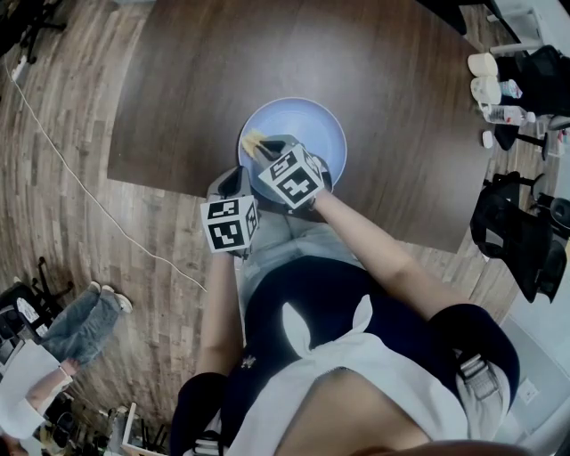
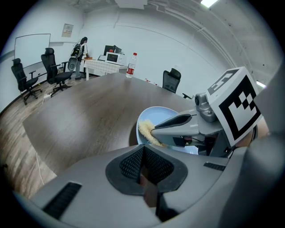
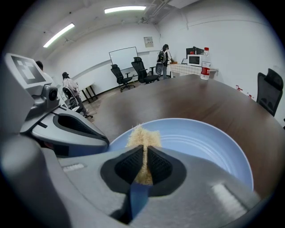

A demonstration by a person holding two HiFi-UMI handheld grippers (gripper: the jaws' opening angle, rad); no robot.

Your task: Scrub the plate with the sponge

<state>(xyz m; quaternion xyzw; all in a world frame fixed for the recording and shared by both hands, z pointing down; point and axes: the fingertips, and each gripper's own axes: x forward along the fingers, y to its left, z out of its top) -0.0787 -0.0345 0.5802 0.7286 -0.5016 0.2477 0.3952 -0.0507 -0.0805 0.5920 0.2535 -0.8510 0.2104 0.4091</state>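
The room is lit brightly and evenly from above by ceiling strip lights [image 3: 125,8], and a pale sheen is laid across the dark desk [image 2: 80,116]. The left gripper view and the right gripper view are bent strongly and ringed in black at the edges; whatever lies nearest the lens is rendered soft. The head view is rendered dimmer.

- Right gripper [image 3: 145,153]: 2 jaws clamped on the sponge [image 3: 142,135], over the plate's [image 3: 209,144] left side; right forearm [image 1: 378,245] stretched past its near rim.
- Left gripper [image 2: 143,153]: jaws pressed together, just off the plate's near-left rim.
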